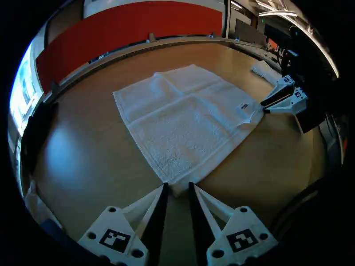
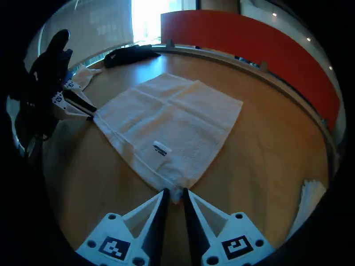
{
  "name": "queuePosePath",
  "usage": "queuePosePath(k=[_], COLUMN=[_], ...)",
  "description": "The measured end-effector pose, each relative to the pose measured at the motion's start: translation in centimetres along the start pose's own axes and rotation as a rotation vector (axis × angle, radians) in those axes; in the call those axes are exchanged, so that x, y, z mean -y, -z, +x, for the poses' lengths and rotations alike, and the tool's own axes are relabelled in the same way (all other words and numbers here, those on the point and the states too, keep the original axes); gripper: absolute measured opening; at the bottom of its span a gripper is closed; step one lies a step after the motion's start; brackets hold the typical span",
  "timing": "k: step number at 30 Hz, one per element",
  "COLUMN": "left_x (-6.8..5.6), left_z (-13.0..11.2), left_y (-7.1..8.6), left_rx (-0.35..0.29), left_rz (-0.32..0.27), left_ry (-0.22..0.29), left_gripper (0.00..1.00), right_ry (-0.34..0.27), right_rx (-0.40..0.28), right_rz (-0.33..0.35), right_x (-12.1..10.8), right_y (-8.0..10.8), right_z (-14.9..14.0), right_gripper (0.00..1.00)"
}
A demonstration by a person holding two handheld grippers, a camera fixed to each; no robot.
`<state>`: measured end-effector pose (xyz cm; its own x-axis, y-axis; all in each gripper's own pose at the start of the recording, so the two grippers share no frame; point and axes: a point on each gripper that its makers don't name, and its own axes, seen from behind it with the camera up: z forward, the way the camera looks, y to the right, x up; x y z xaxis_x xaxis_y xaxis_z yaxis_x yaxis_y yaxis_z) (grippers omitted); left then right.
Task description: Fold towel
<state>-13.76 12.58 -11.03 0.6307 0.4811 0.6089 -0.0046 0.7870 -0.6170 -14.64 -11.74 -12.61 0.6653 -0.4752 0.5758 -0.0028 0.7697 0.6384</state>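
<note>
A towel (image 1: 186, 119) lies spread flat on the middle of a table (image 1: 88, 155), with a long panel (image 1: 133, 31) standing behind the table's far edge. The left gripper (image 1: 177, 186) holds one near corner of the towel between its two fingers, and the right gripper (image 2: 174, 191) holds the neighbouring corner along the same edge. A smaller cloth (image 2: 310, 195) lies on the table beyond the right gripper, apart from the towel.

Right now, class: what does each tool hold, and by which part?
Both pinch the white terry towel: left tool one corner, right tool the neighbouring corner beside its label.
</note>
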Motion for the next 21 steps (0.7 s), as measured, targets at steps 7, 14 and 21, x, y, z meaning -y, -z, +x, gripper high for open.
queuePosePath(k=[7,14,21], left_x=[0.42,0.69,0.69], left_z=[0.00,0.10,0.12], left_y=[0.02,0.05,0.03], left_rx=[0.006,0.010,0.011], left_rz=[0.016,0.011,0.007], left_ry=[0.023,0.066,0.086], left_gripper=[0.21,0.14,0.13], right_ry=[-0.003,-0.015,-0.012], right_rx=[0.003,0.003,0.005], right_rz=[-0.002,-0.001,0.000], right_x=[0.14,0.34,0.34], right_y=[-0.03,0.04,0.09], right_z=[0.11,0.17,0.23], right_gripper=[0.22,0.19,0.18])
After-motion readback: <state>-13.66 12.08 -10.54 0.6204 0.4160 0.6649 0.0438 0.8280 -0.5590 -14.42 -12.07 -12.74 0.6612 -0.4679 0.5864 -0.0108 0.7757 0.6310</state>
